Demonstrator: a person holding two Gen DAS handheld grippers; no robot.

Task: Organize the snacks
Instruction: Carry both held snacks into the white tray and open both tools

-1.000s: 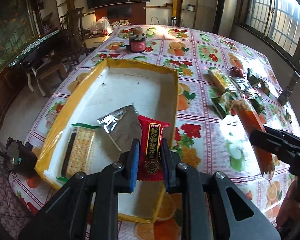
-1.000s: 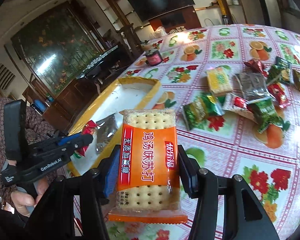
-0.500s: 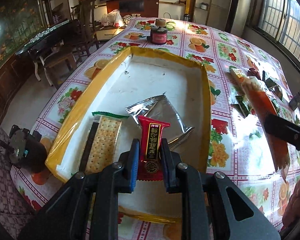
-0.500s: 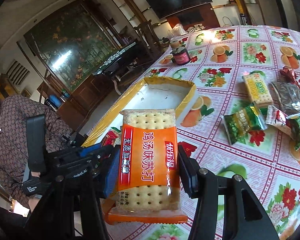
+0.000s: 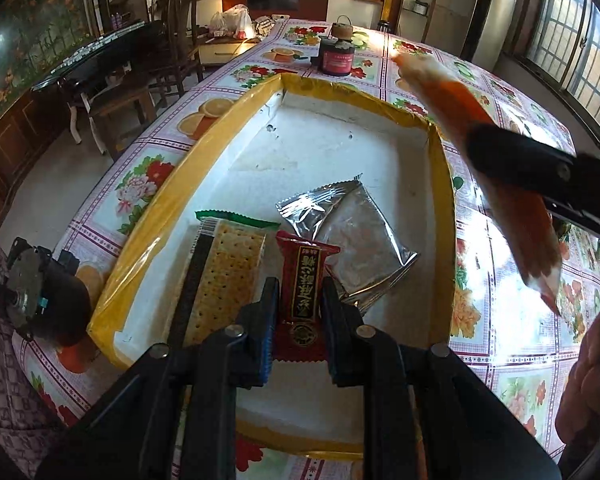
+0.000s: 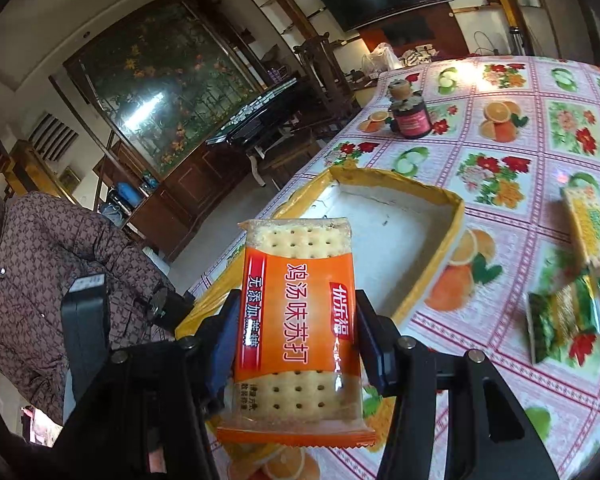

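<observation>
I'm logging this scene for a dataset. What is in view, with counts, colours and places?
Tray: one, yellow rim, white inside, on the table.
Cracker pack: one, green-edged, in the tray.
Foil pack: one, silver, in the tray.
Red pack: one, held over the tray.
Orange cracker pack: one, held beside the tray.
Loose snacks: several, green and yellow, on the tablecloth.
Jar: one, dark, beyond the tray.
Tablecloth: one, fruit and flower print.
Left gripper: black, shut.
Right gripper: black, shut.
</observation>
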